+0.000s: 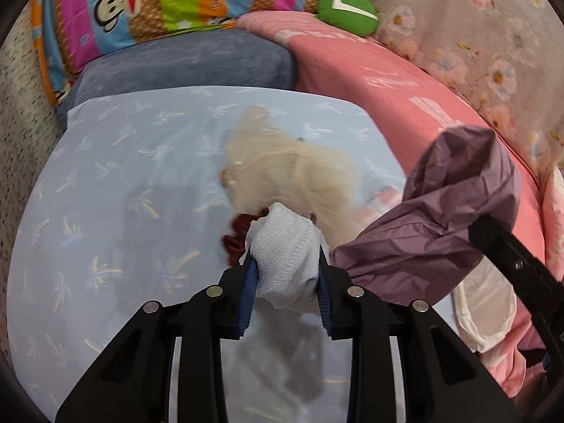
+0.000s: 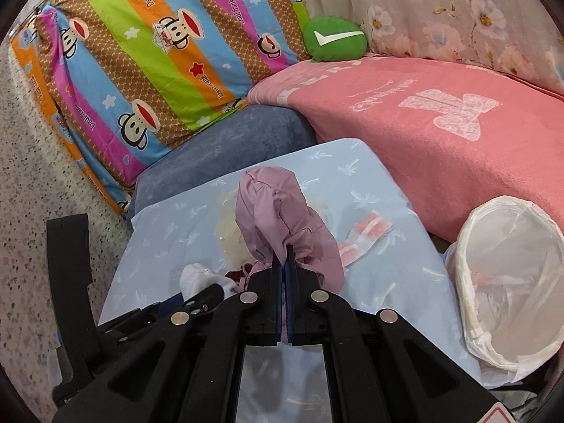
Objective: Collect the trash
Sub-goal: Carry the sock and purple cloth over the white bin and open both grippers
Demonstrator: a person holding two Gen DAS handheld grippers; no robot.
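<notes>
The left gripper [image 1: 287,271] is clamped on a white knitted cloth wad [image 1: 283,257] above the pale blue sheet [image 1: 105,176]. The right gripper [image 2: 284,264] pinches a crumpled mauve fabric piece [image 2: 278,211], beside the white-lined bin [image 2: 511,282].

- Sheet [image 2: 380,275] spread at centre; folded blanket [image 2: 246,130] behind it.
- Striped pillow [image 2: 151,67] behind the blanket, to the left.
- Towel [image 2: 440,130] right of the sheet; round cushion [image 2: 333,40] at its far end.
- Lined bin [image 2: 507,282] at the sheet's right edge, in front of the towel.
- Wrapper [image 2: 366,236] on the sheet, left of the bin.
</notes>
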